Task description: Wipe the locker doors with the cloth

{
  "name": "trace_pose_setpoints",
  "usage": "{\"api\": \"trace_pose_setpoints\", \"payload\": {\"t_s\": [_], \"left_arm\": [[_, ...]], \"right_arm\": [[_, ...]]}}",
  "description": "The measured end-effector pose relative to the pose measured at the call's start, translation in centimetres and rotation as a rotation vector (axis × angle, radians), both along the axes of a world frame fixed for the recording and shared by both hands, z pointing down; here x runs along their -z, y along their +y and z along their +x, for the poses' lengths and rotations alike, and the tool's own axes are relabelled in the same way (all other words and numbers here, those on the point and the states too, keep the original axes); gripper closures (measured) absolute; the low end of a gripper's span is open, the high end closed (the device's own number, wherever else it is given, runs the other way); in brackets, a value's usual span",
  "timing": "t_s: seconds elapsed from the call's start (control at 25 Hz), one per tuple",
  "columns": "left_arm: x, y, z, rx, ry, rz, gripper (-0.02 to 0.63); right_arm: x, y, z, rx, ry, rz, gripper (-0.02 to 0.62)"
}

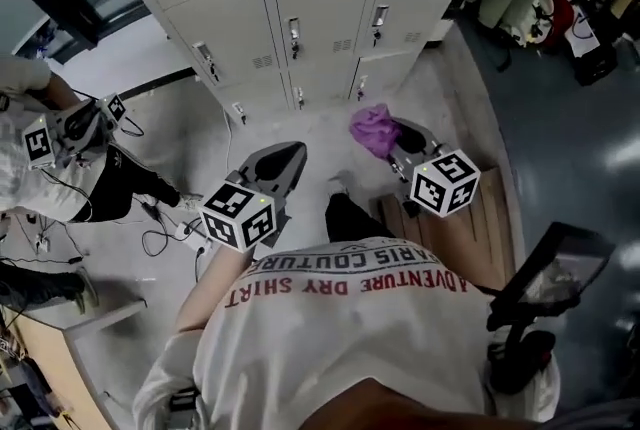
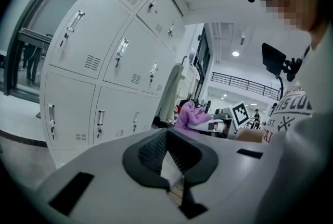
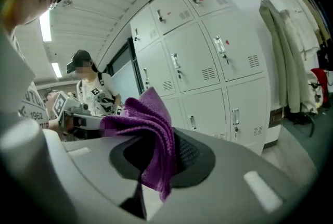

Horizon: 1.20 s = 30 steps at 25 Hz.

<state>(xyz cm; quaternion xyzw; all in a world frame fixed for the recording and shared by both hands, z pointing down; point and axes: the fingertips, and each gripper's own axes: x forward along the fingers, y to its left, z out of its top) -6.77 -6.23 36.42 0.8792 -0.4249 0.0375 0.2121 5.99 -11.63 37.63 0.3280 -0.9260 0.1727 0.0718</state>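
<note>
Gripping cloth, right tongs (lockers cropped)

Head view was evenly lit and a bit dim, with soft shadows and glare streaks on the grey floor at right. Both gripper views showed heavy fisheye: the locker doors bowed and the corners vignetted to black. Ceiling lights clipped to white. The near foreground was soft and the background reasonably sharp.
</note>
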Motion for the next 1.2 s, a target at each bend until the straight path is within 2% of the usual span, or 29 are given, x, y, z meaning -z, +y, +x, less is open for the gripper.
{"api": "trace_pose_setpoints", "payload": {"t_s": [0.16, 0.32, 0.56, 0.68, 0.96, 1.08, 1.2], "left_arm": [[3.7, 6.6, 1.8, -0.039, -0.009, 0.020, 0.604], [6.6, 11.6, 3.4, -0.047, -0.022, 0.060, 0.604], [7.1, 21.1, 8.6, -0.079, 0.004, 0.100, 0.604], [5.2, 27.2, 12.9, -0.106, 0.007, 0.081, 0.604], [3.7, 44.3, 24.1, -0.143, 0.009, 0.098, 0.604], [4.0, 50.7, 27.4, -0.138, 0.008, 0.088, 0.604], [5.0, 55.1, 29.6, -0.132, -0.011, 0.086, 0.604]], "right_arm": [[3.1, 8.7, 1.1, 0.025, -0.010, -0.018, 0.528], [5.1, 13.8, 2.9, 0.029, -0.022, -0.017, 0.528], [5.2, 22.7, 6.5, 0.043, -0.050, -0.019, 0.528], [4.4, 29.3, 9.8, 0.045, -0.057, -0.023, 0.528], [1.9, 47.2, 21.3, -0.015, -0.088, -0.048, 0.528], [2.7, 53.2, 25.2, -0.028, -0.105, -0.034, 0.528], [4.1, 57.7, 27.2, -0.017, -0.110, -0.004, 0.528]]}}
